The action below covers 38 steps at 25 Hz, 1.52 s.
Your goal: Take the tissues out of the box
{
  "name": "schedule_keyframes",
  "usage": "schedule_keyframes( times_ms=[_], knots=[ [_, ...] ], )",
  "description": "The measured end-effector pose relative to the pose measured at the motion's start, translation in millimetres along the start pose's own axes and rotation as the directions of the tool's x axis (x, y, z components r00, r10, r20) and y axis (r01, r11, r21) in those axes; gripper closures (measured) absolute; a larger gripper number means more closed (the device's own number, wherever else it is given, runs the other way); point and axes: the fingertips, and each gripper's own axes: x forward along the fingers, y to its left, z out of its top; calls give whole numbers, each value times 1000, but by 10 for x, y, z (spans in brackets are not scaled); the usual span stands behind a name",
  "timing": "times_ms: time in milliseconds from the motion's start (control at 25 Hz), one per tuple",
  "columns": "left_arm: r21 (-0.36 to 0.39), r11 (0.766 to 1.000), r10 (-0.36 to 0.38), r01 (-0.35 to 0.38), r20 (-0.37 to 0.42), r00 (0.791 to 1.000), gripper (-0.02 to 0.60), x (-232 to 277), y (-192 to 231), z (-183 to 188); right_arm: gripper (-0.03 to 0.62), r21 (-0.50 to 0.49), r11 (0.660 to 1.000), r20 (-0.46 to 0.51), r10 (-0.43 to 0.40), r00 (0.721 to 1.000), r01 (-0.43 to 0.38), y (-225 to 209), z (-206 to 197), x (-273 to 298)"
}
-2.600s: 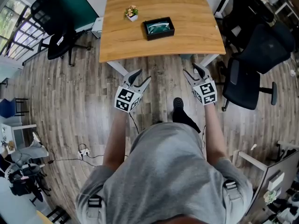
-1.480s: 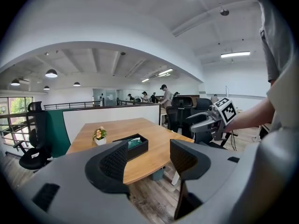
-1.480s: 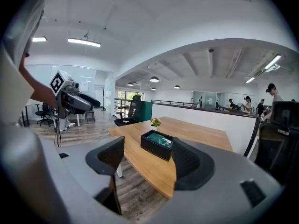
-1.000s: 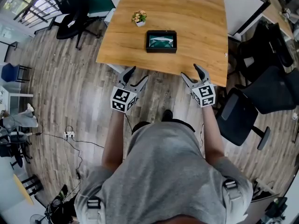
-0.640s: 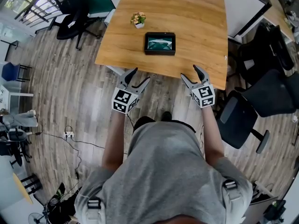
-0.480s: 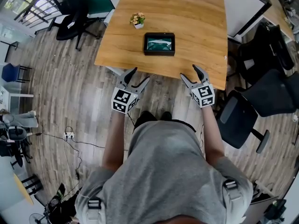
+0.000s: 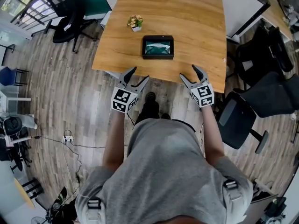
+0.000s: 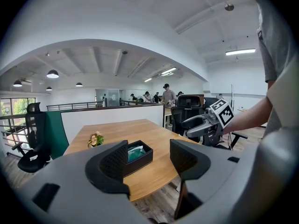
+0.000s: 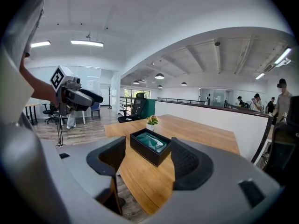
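Wooden counter (image 7: 187,17) bears a black box (image 7: 158,57); its tissues (image 7: 158,46) look soft and light, so pinch their top fold. Your left tongs (image 7: 140,73) and right tongs (image 7: 188,71) gape wide, empty.

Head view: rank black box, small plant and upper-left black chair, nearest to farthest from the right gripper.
1. Black box, just ahead-left of the right gripper.
2. Small plant, beyond the box, further left.
3. Black chair, far upper left.

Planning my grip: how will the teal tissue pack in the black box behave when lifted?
The teal tissue pack looks wrinkled and shiny, so probably soft, squashy, slightly slippery. It nearly fills the black box, so the box may slide or lift along.
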Motion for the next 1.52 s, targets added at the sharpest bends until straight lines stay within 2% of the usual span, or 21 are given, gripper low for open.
schedule_keyframes(
  times_ms=[240, 560, 920, 1160, 1520],
  knots=[
    [-2, 1000, -28, 28, -9, 1000, 302, 303, 273, 19, 281, -7, 1000, -28, -16, 999, 16, -162, 13, 263],
    [31, 994, -101, 102, -38, 994, 302, 742, 657, 114, 286, 24, 996, -42, -83, 996, 84, -431, 150, 601],
    [68, 978, -190, 197, -97, 977, 302, 1149, 1050, 52, 287, 69, 985, -76, -155, 985, 160, -595, 122, 954],
    [105, 950, -278, 293, -138, 951, 302, 1433, 1195, -41, 287, 98, 963, -109, -240, 965, 251, -678, 51, 1015],
    [162, 885, -404, 436, -198, 893, 302, 1738, 1239, -181, 289, 144, 906, -149, -377, 914, 398, -781, -32, 942]
  ],
)
